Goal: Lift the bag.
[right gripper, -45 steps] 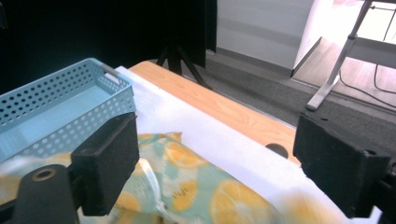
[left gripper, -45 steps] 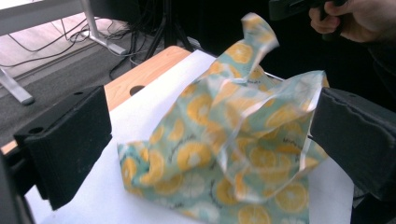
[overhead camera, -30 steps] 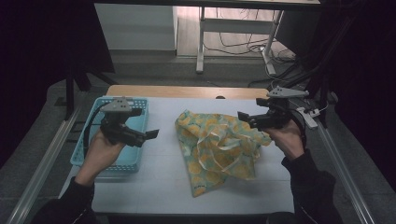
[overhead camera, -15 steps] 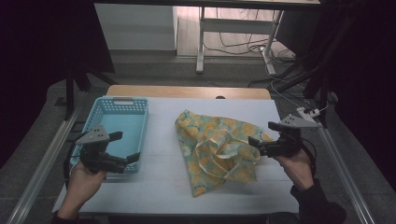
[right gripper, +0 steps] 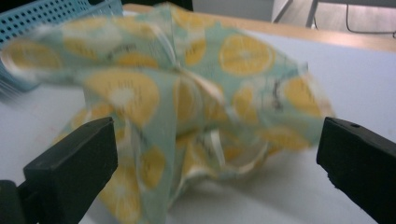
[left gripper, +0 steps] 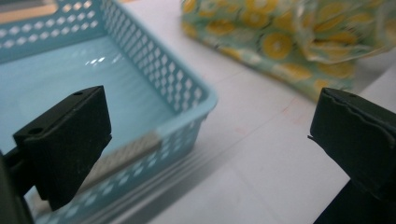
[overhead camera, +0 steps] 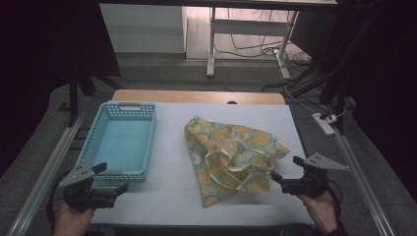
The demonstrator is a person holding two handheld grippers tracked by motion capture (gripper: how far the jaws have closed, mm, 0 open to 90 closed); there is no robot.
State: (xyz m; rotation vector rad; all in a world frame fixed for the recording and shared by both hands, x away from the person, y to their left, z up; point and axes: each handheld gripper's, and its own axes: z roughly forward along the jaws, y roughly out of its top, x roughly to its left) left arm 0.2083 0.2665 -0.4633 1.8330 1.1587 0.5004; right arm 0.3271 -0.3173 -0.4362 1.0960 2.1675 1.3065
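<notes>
The white table (overhead camera: 162, 194) is largely taken up by a crumpled lemon-print bag (overhead camera: 231, 155) at its middle (handles uppermost), lying apart from a blue basket (overhead camera: 120, 140) at the left. The left gripper (overhead camera: 118, 188) is held open by the basket's near corner. The right gripper (overhead camera: 275, 178) is held open just beside the bag, nothing gripped.

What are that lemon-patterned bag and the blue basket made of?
The lemon-patterned bag looks like thin matte fabric, possibly non-woven: it lies crumpled in soft folds with limp handles. The blue basket looks like moulded plastic: rigid latticed walls, and a floor with a slight sheen.
</notes>
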